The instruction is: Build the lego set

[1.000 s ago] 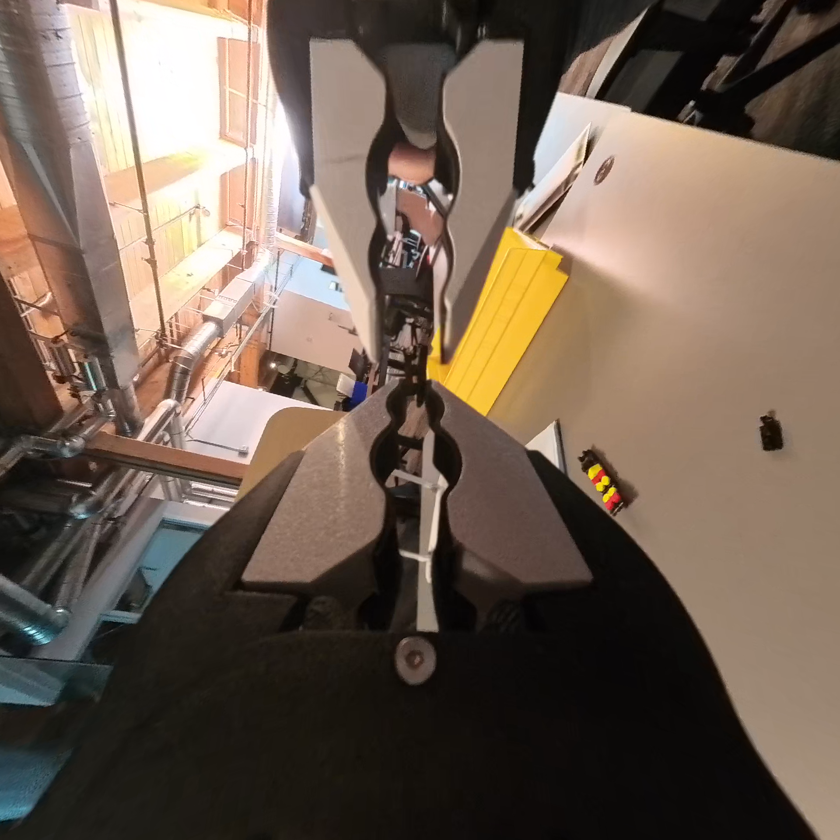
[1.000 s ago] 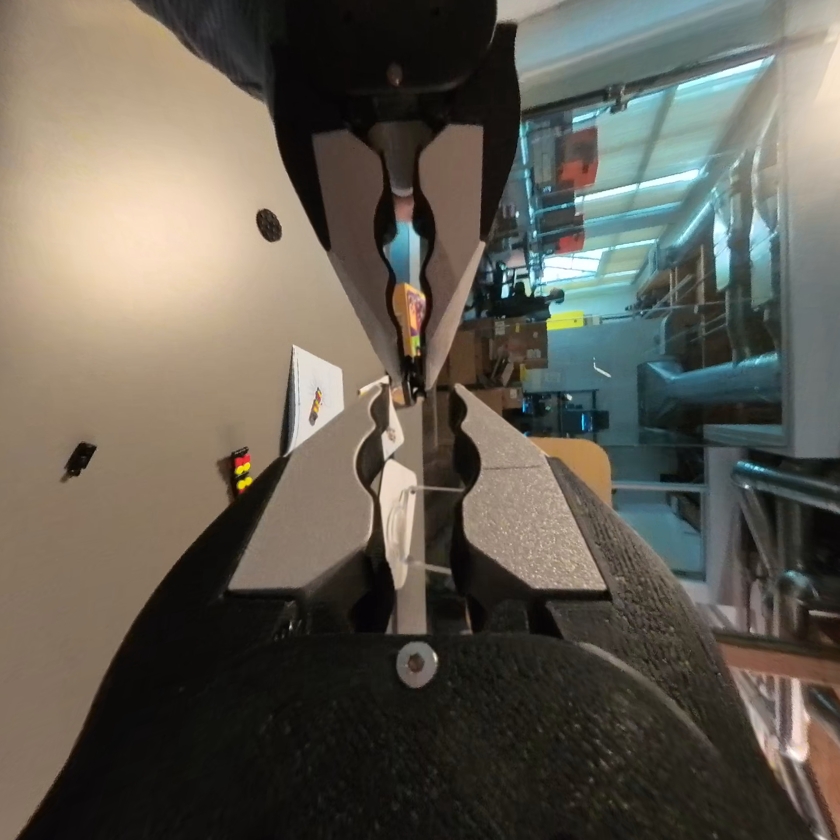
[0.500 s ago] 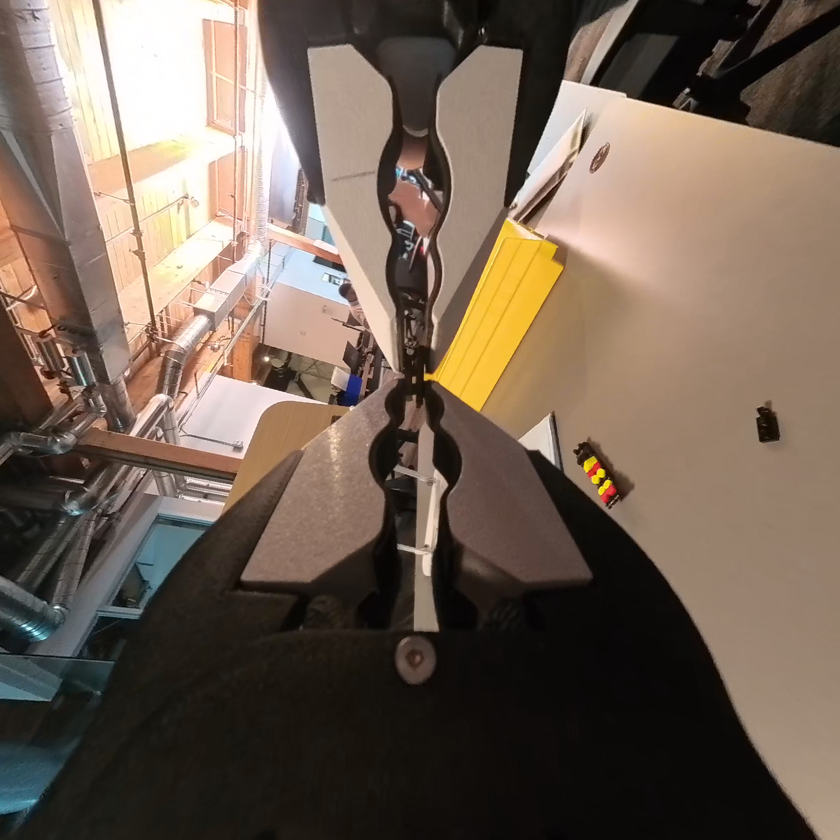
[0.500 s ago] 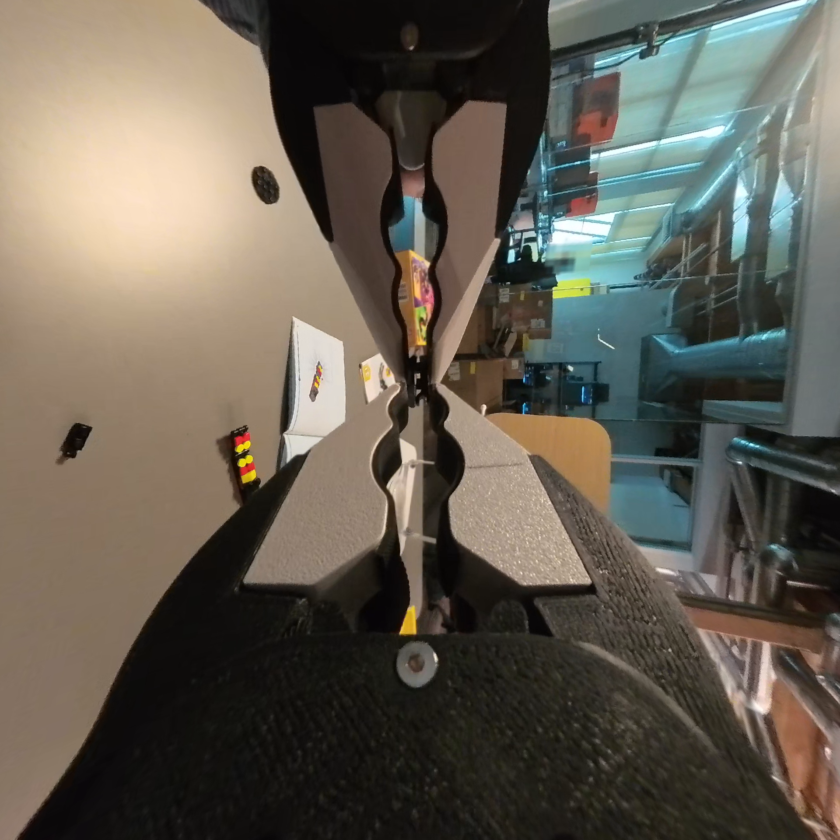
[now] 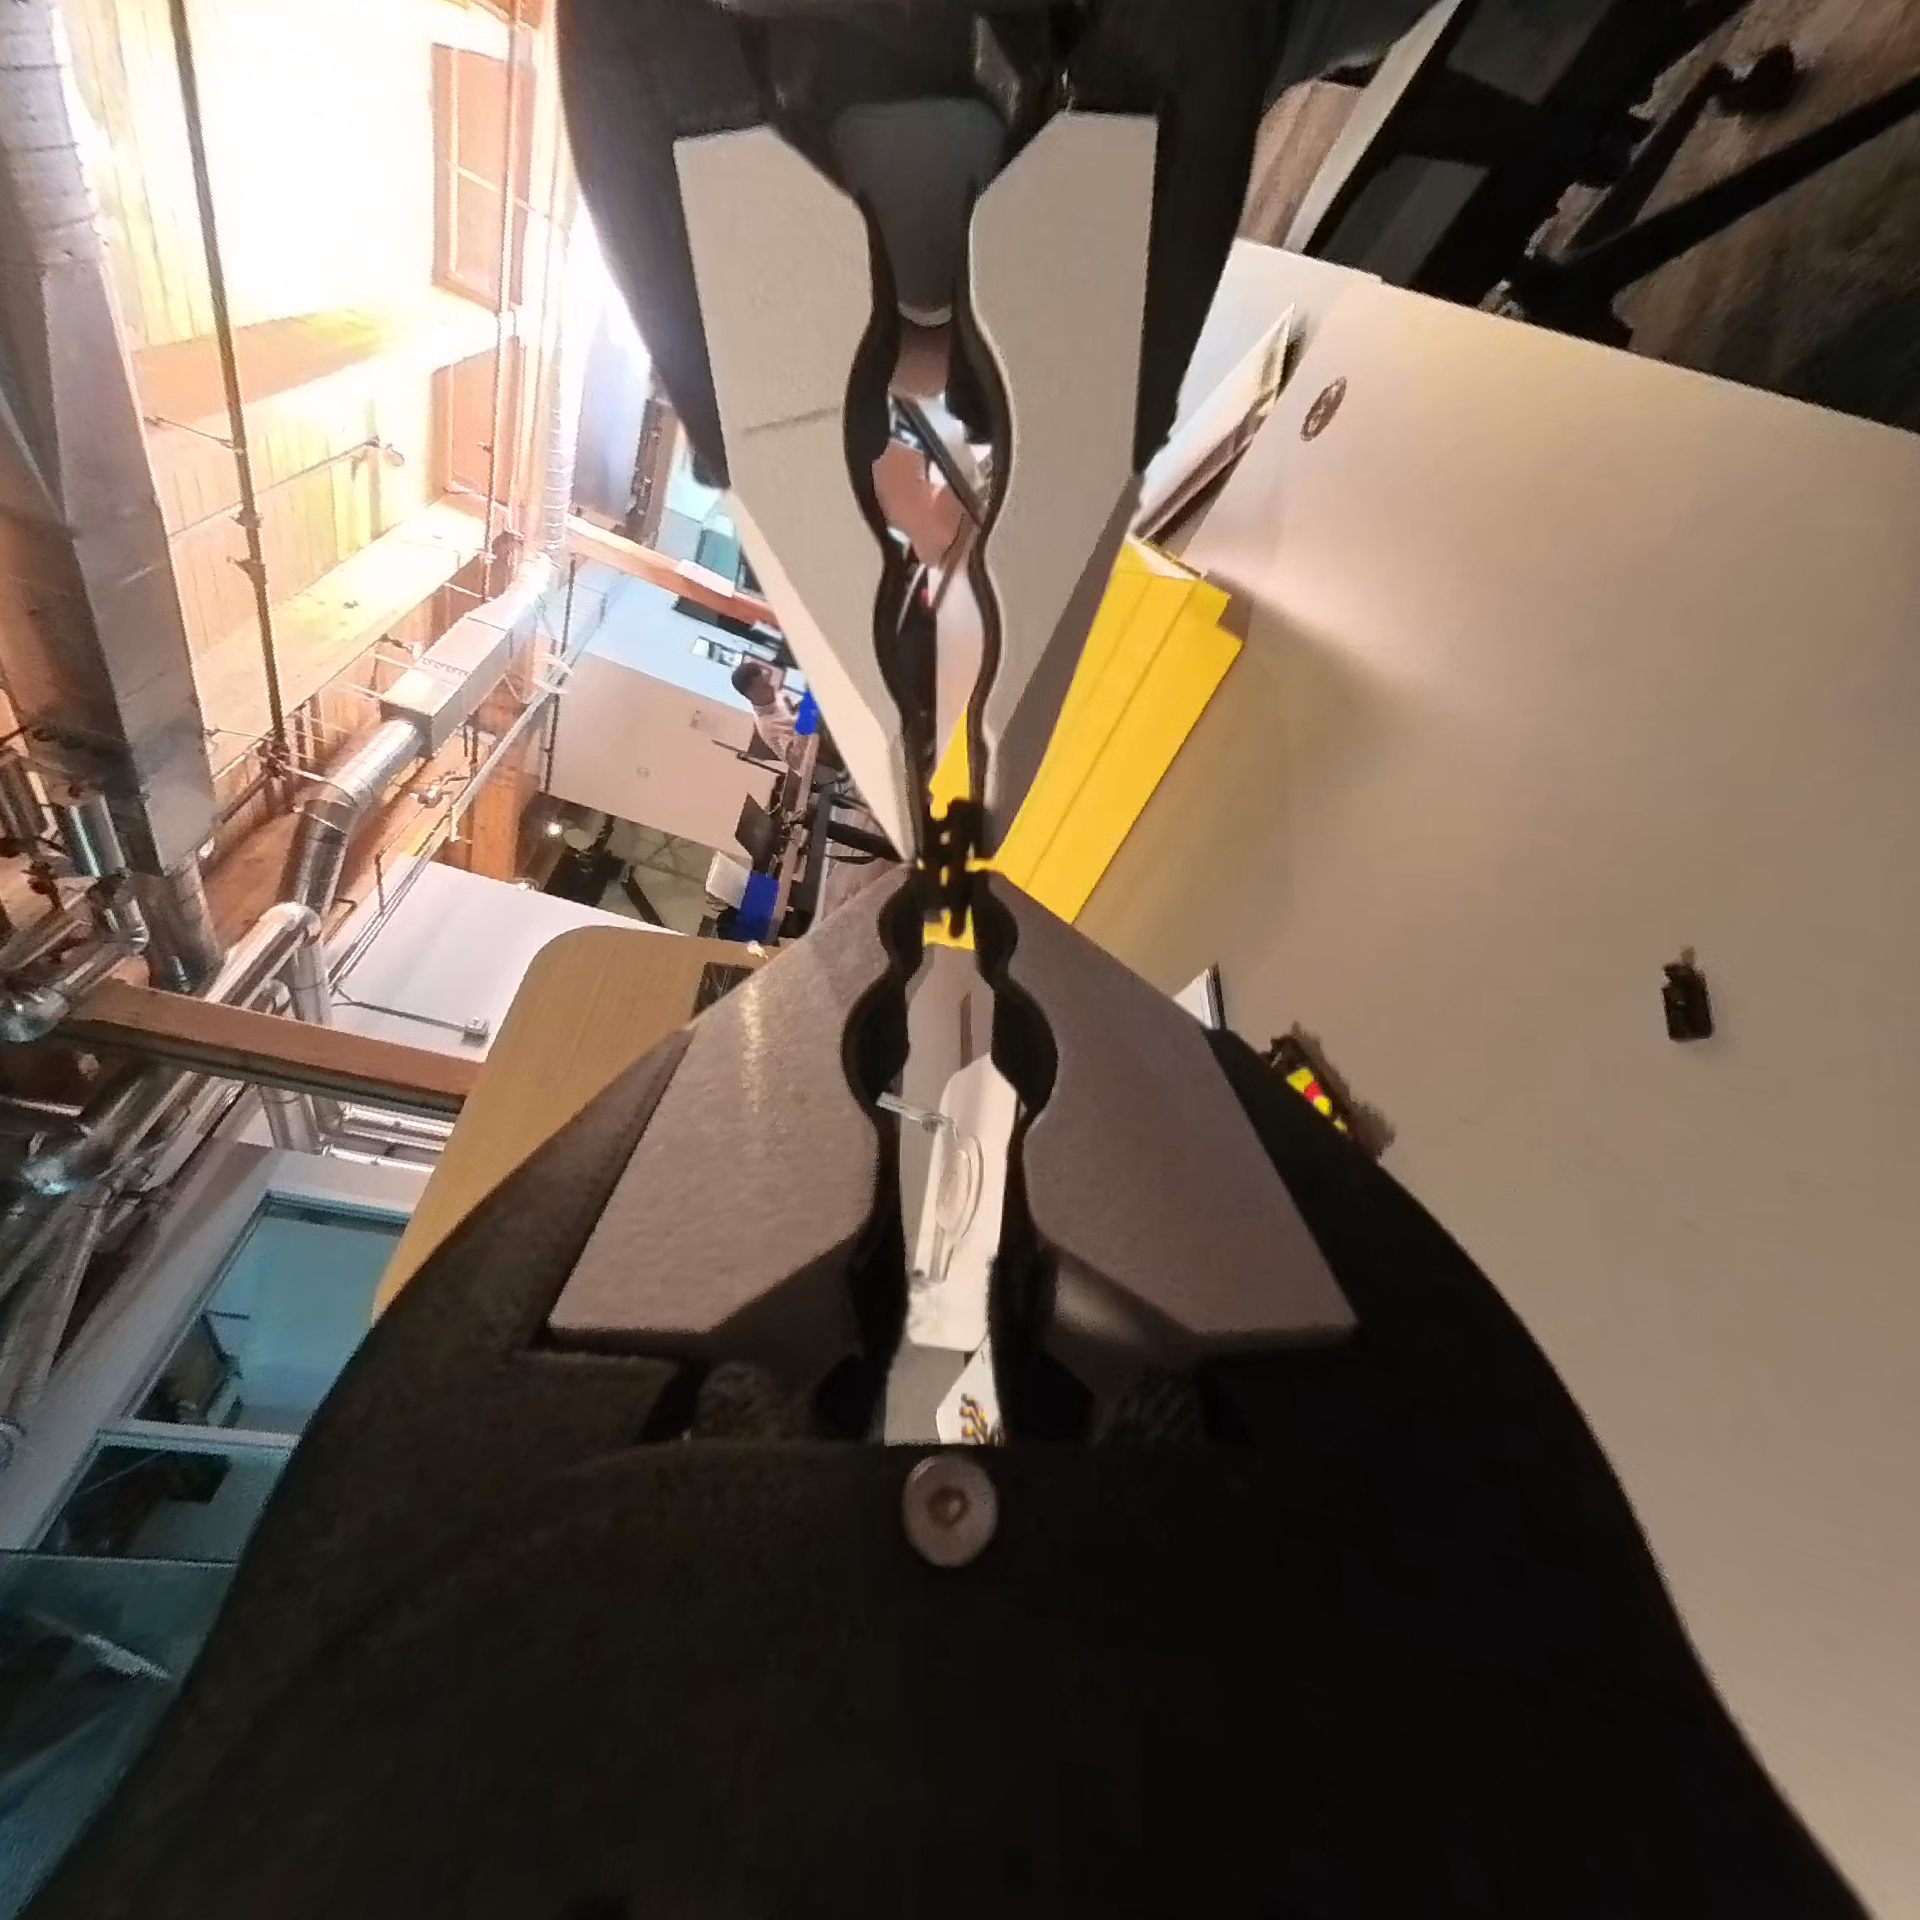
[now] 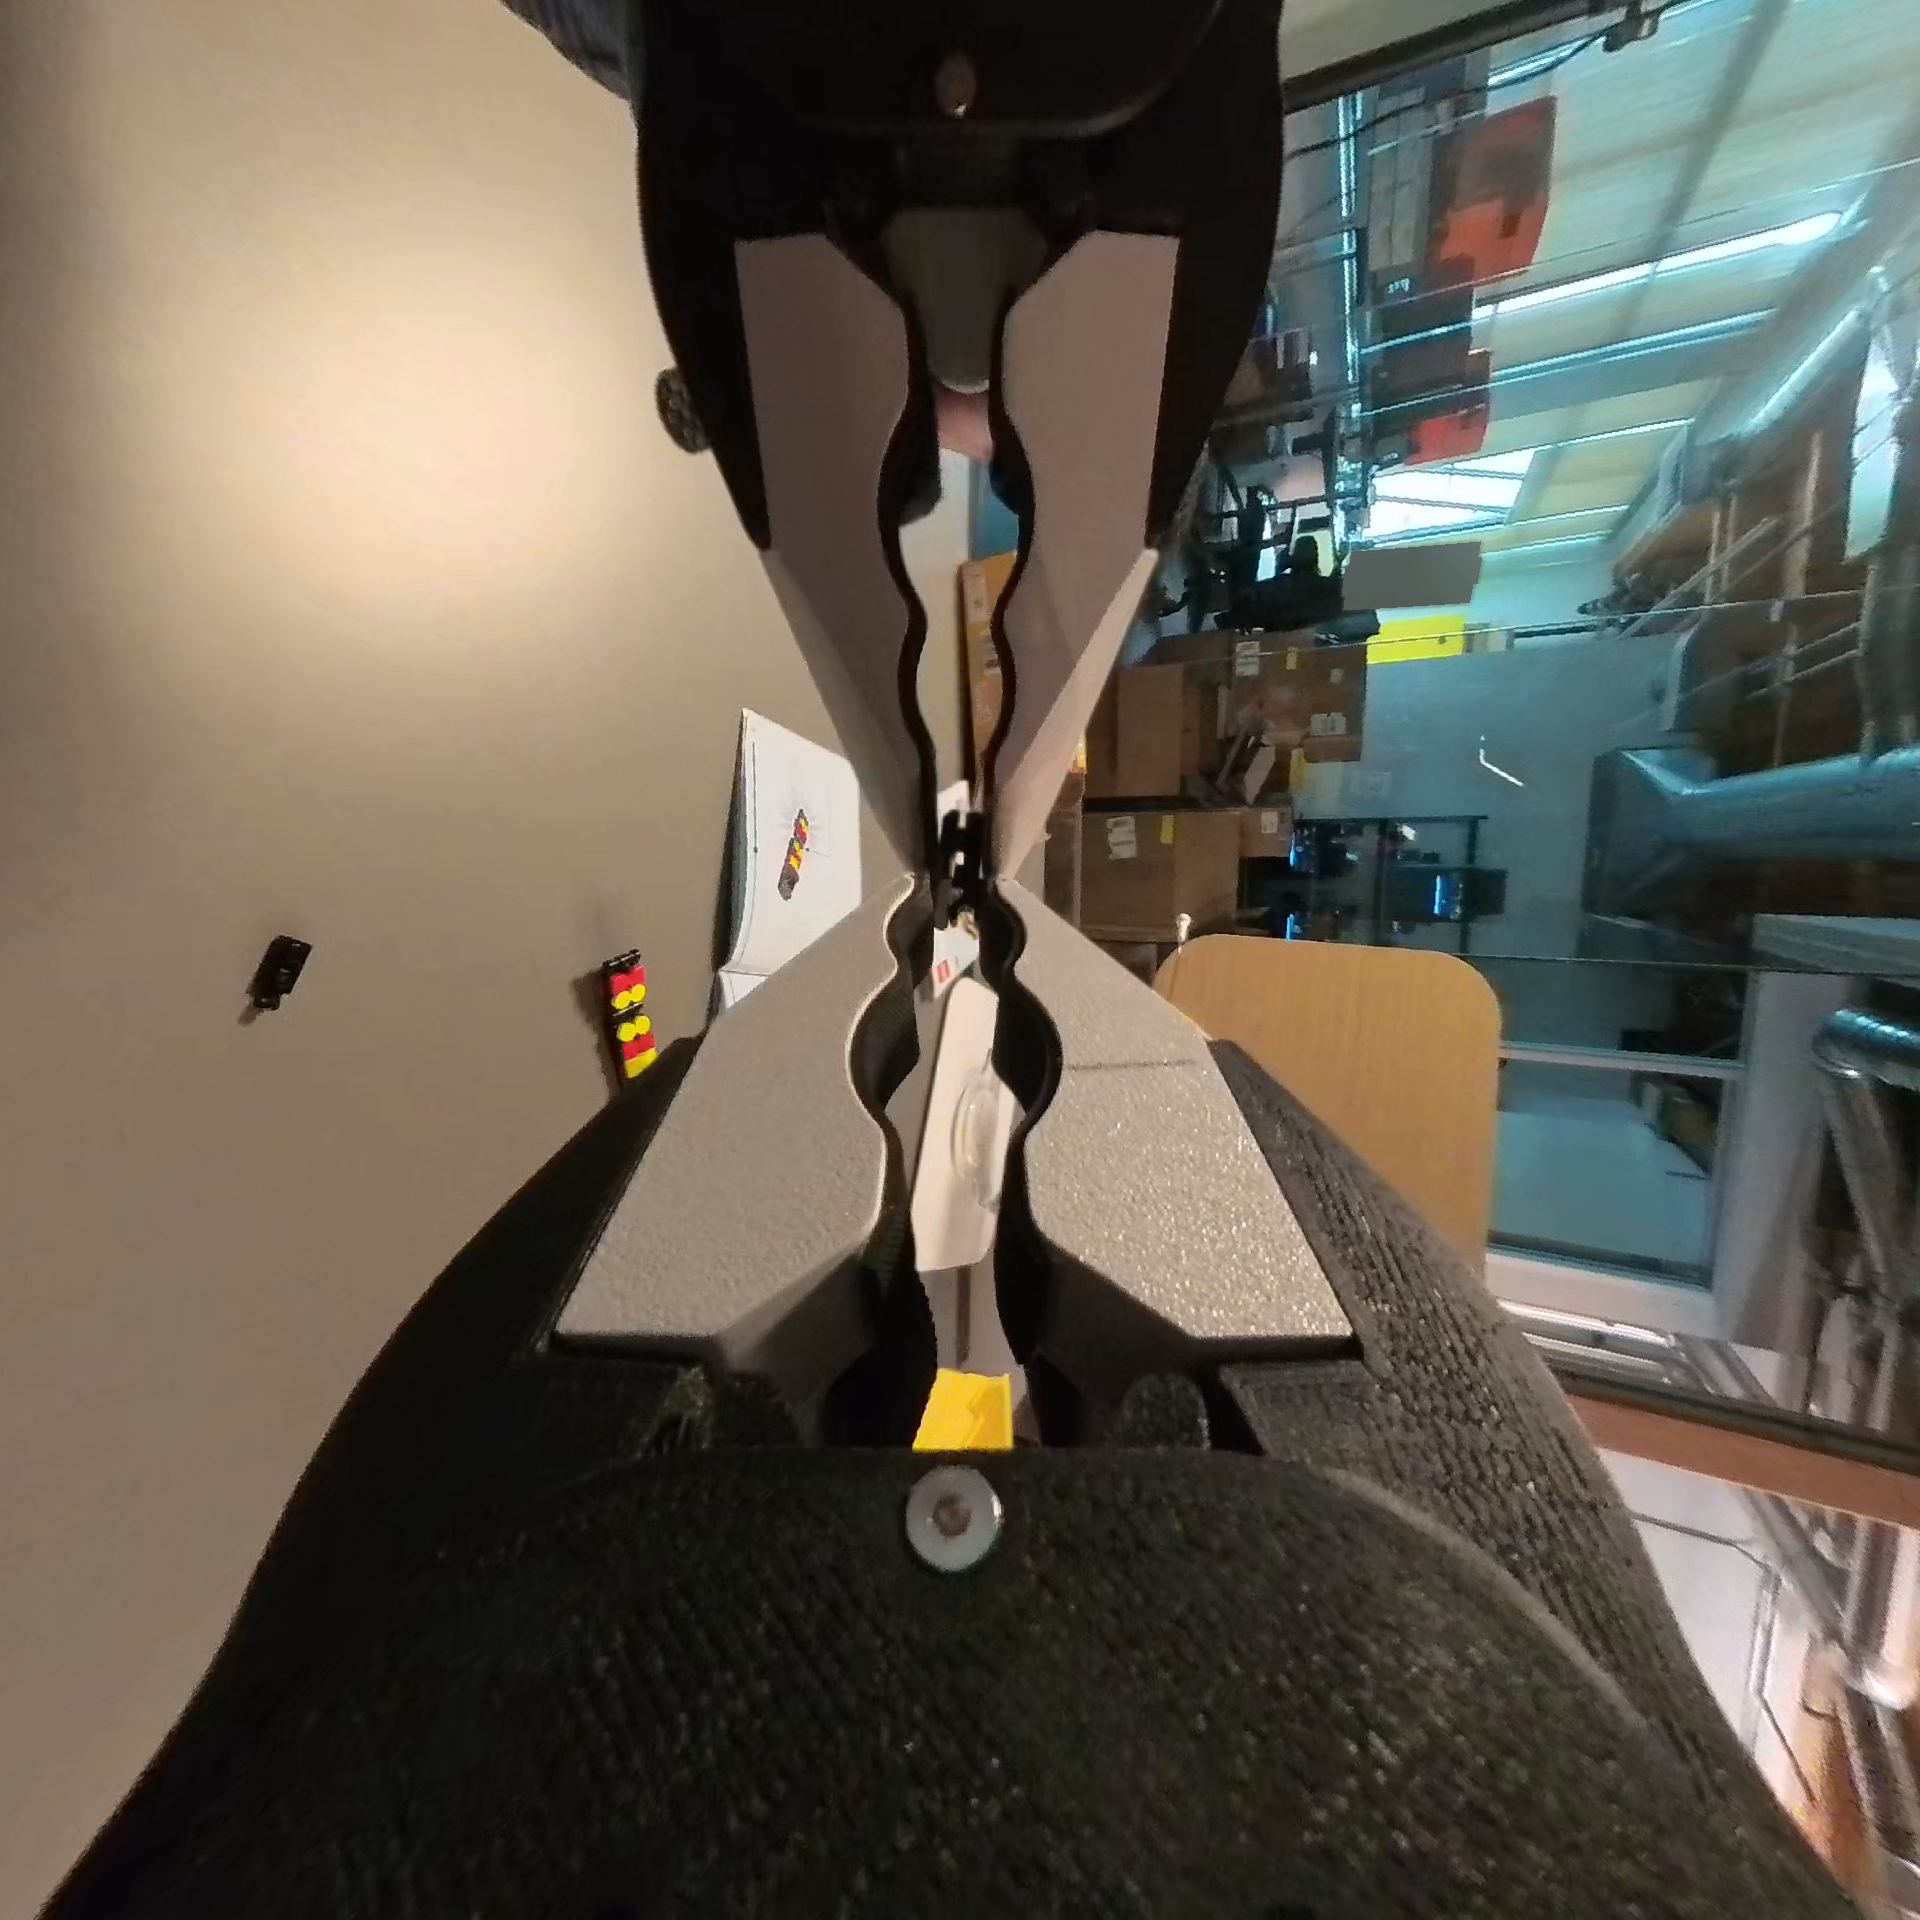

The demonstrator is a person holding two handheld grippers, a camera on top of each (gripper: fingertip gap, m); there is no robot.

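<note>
**Onlooker 1:** Starting with the big things: the pale desk point(image 5: 1558, 727) carries a yellow box point(image 5: 1122, 727), an open instruction booklet point(image 6: 795, 831), then a red, yellow and black brick strip point(image 6: 629, 1023) and a lone black piece point(image 6: 278, 968) lying well apart from it.

**Onlooker 2:** And the part being built?

**Onlooker 1:** Up in the air. The left hand-held gripper point(image 5: 951, 894) and right hand-held gripper point(image 6: 961, 894) meet tip to tip, both clamped on one tiny black lego piece point(image 5: 951, 847), or perhaps two being joined; I can't tell.

**Onlooker 2:** How would it handle?

**Onlooker 1:** Featherlight, rigid, smooth plastic, I'd guess. Pinched only at the tips, it could twist or pop out under pressing. Flat opposite faces look the safest hold, with the push straight along the studs.
</note>
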